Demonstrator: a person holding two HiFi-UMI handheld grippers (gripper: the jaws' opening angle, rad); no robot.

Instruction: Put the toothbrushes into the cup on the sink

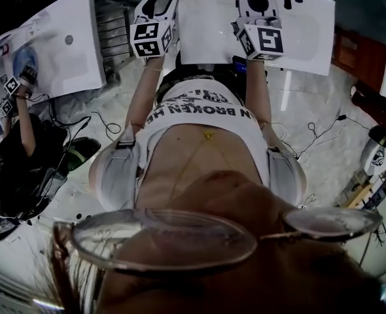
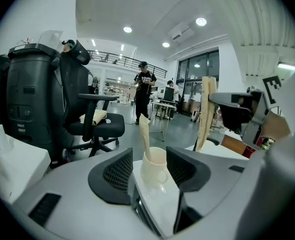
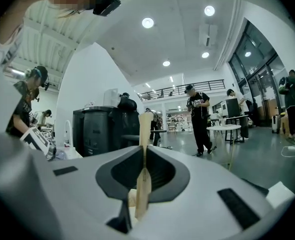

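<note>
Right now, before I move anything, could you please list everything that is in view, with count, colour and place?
sink: one, white, in front of the person
cup: one, cream, on the sink's edge
toothbrush in cup: one, beige, leaning
second toothbrush: one, beige, upright, clamped in the right gripper
other sink: one, white, to the left
office chair: one, black, on the floor beyond the cup
round table: one, white, in the hall
people: several, dark clothes, in the hall
left gripper: one, grey and black, jaws apart, cup in line between them
right gripper: one, grey and black, shut on the second toothbrush
</note>
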